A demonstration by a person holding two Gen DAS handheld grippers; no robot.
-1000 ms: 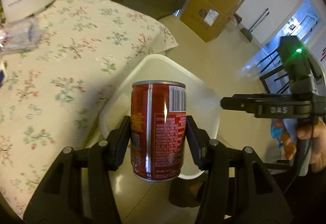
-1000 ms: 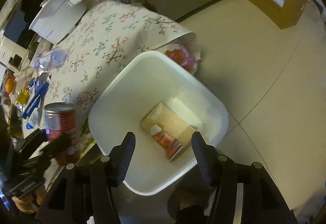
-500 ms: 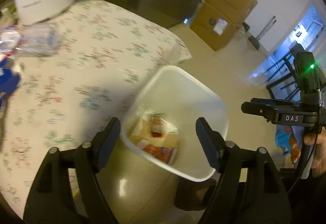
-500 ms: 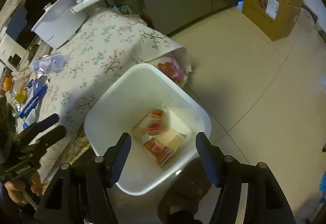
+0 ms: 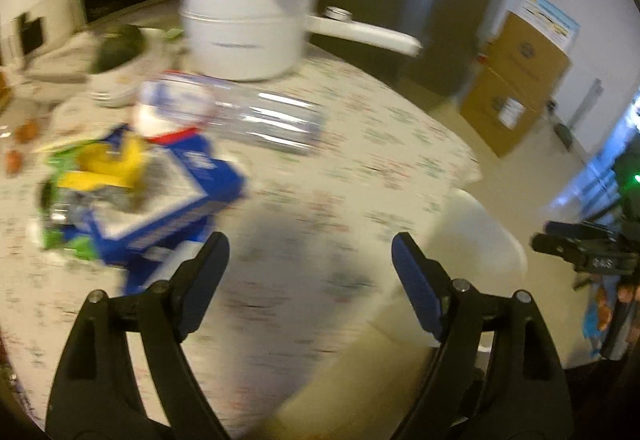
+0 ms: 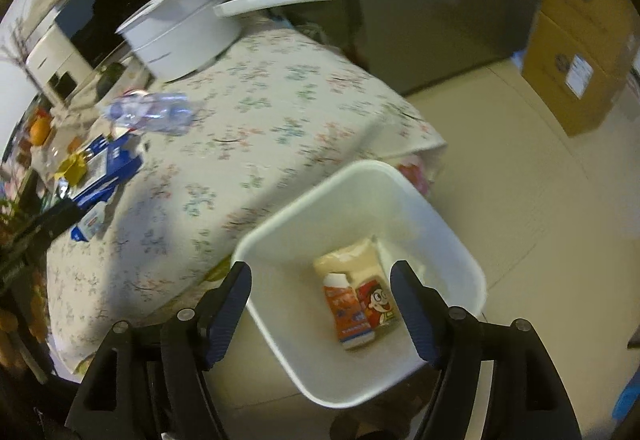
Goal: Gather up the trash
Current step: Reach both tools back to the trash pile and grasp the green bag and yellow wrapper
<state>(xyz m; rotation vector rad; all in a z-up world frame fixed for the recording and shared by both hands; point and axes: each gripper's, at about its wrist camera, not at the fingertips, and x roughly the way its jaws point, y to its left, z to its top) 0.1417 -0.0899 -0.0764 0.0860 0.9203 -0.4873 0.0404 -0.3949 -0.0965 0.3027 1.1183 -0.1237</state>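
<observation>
The table [image 5: 360, 168] with the flowered cloth now fills the view ahead of the left gripper [image 5: 310, 264], where a second ago the white bin [image 6: 360, 200] lay under it. Its jaws have just been opening and stand wide with nothing between them; the red can [image 6: 378, 302] they held now lies in the bin, directly below the right gripper [image 6: 322, 300], beside an orange carton [image 6: 348, 312]. The right jaws have also been opening and are empty. One more piece is collected. Ahead and left of the left gripper, the clear bottle [image 5: 256, 116] and blue box [image 5: 172, 208] probably come next
</observation>
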